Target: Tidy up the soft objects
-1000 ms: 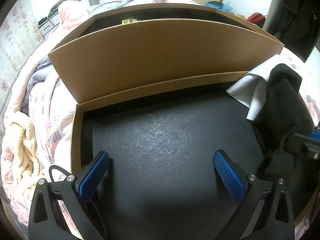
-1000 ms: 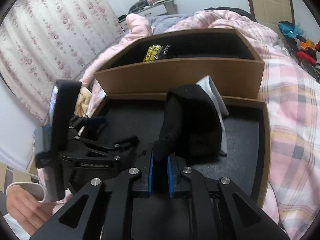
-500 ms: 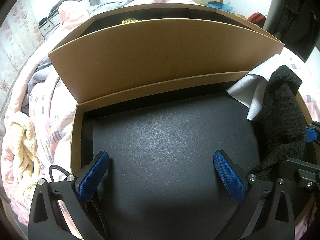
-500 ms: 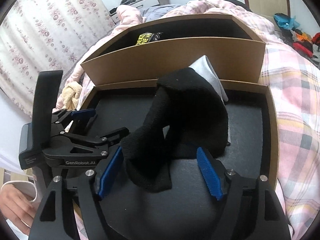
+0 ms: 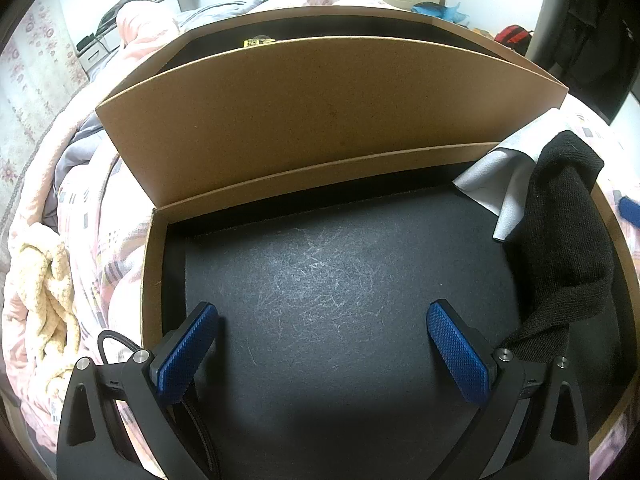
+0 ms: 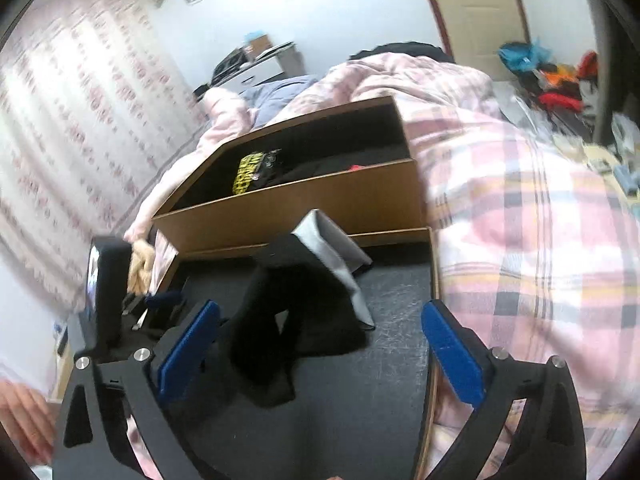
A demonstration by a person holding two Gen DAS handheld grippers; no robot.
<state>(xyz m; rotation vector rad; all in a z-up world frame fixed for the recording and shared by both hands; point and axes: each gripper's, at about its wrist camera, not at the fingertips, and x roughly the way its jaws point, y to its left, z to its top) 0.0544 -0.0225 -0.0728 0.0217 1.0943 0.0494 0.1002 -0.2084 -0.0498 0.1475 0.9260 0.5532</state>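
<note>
A black sock (image 6: 276, 320) lies slumped on the dark floor of the shallow brown tray (image 6: 434, 264), partly over a grey cloth (image 6: 332, 248). My right gripper (image 6: 320, 308) hovers above it with its jaws opening wide. The sock lies low between them, nearer the left pad, and neither pad presses on it. In the left wrist view the sock (image 5: 560, 248) and the grey cloth (image 5: 496, 176) sit at the tray's right side. My left gripper (image 5: 322, 308) stands open over the bare tray floor, holding nothing. It also shows in the right wrist view as the left gripper (image 6: 108, 280).
Behind the tray stands a deeper brown box (image 5: 320, 120) holding a black garment with yellow print (image 6: 256, 168). Both rest on a pink checked quilt (image 6: 520, 240). A cream knitted cloth (image 5: 44, 292) lies left of the tray. A person's hand (image 6: 20, 420) is at the lower left.
The right gripper went from shut on the black sock to wide open and pulled back, leaving the sock slumped in the tray. The left gripper has not moved.
</note>
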